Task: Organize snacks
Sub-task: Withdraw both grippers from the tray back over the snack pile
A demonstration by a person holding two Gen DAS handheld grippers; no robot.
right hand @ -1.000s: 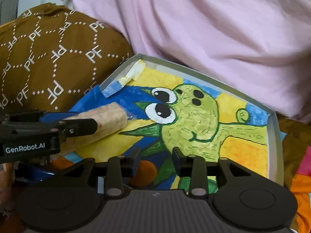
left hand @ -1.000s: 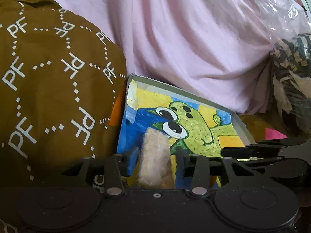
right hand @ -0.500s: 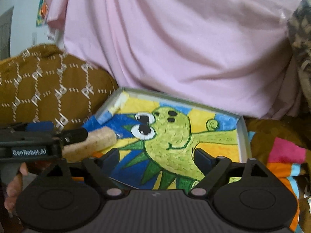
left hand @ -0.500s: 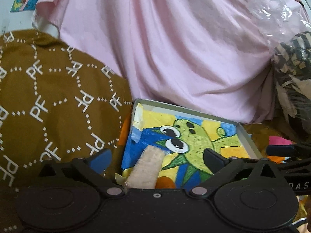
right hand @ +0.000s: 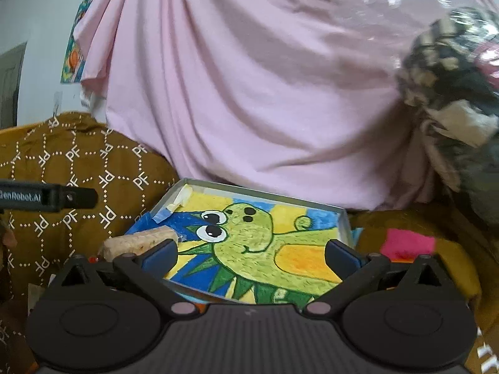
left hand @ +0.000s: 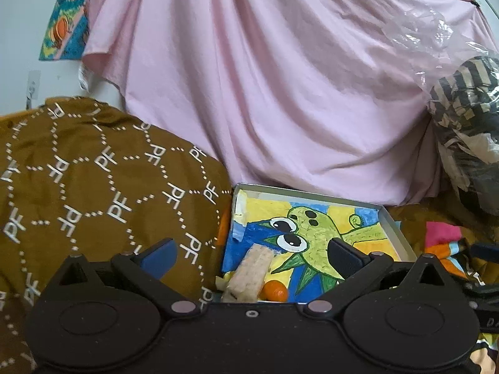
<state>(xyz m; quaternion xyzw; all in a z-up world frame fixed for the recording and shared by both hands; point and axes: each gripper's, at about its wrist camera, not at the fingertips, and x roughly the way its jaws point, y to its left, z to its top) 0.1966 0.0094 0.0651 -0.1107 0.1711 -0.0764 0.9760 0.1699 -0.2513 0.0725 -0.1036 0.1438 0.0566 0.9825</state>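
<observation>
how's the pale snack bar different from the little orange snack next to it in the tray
The pale snack bar is long and blocky; the orange snack is small and rounded. The bar is beige and speckled, in clear wrapping, while the orange one is bright and glossy. The bar reaches further up the tray, onto the blue part of the drawing; the orange one sits lower, by the near edge. Both lie in the tray's left corner, free of either gripper.

Two matte black hand-held grippers.
The left gripper [left hand: 251, 257] and right gripper [right hand: 251, 254] share blue-padded fingers [right hand: 160, 254], silver pivot screws and round black housings.
</observation>
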